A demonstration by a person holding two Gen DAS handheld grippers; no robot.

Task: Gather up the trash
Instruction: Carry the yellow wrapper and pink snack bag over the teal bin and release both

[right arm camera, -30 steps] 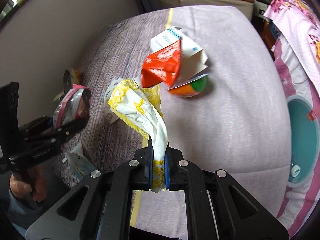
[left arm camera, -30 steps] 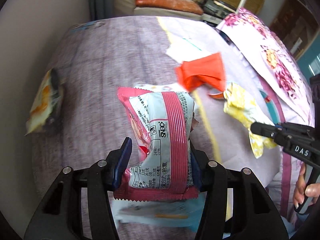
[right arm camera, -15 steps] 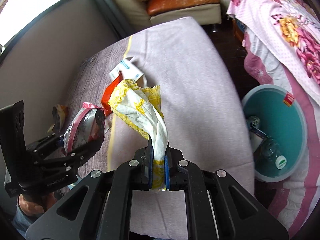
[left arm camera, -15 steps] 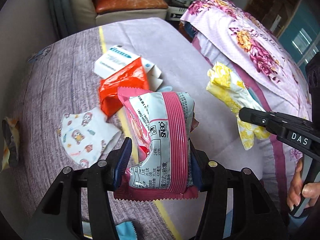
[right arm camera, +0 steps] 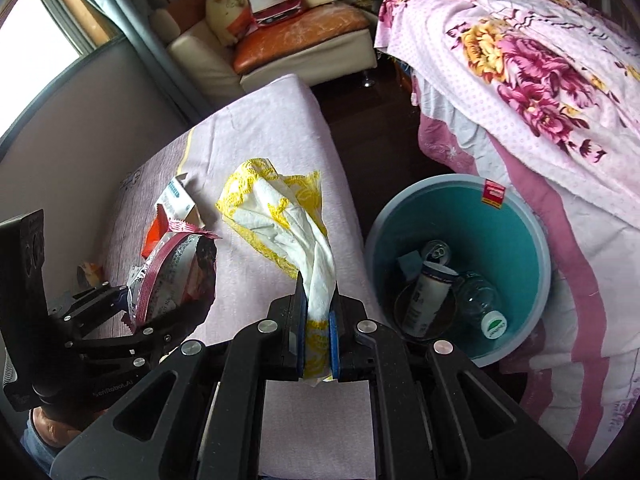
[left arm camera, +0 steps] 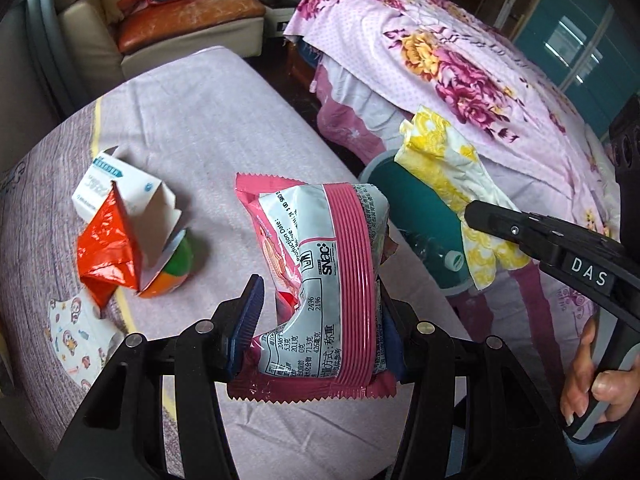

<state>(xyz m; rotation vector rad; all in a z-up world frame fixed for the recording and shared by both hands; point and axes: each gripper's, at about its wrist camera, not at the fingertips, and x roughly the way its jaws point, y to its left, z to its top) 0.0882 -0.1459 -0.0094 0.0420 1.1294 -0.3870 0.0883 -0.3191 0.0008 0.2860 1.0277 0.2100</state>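
Far left on the lilac ribbed bedspread (left arm camera: 208, 120): flat printed paper mask (left arm camera: 76, 340), cartoon figures on white. Just above it, crinkled glossy orange-red foil wrapper (left arm camera: 106, 248) leaning on a torn white cardboard box (left arm camera: 120, 196) w/ blue stripe, flaps splayed; round orange-and-green ball-like item (left arm camera: 176, 272) tucked under the box, touching it.

Centre: left gripper (left arm camera: 316, 332) clamped on a puffy pink-and-silver snack bag (left arm camera: 320, 276), ribbed blue pads pressing its lower sides, serrated seam hanging below, bag upright & lifted clear of the bed.

Right of centre: right gripper (right arm camera: 318, 330) pinched tight on a twisted yellow-and-white paper napkin (right arm camera: 288, 216), soft, creased, fanning out above the 2 pads; lifted off the bed.

Further right, on dark floor betw. the 2 beds: round teal plastic bin (right arm camera: 512, 232) w/ grey rim, red sticker on rim. Inside: 2 metal cans, clear plastic bottle w/ white-and-green cap.

Far right: pink floral quilt (right arm camera: 540, 60), dotted cotton, draped over the other bed. Hand (left arm camera: 600, 384) on the right gripper's handle.
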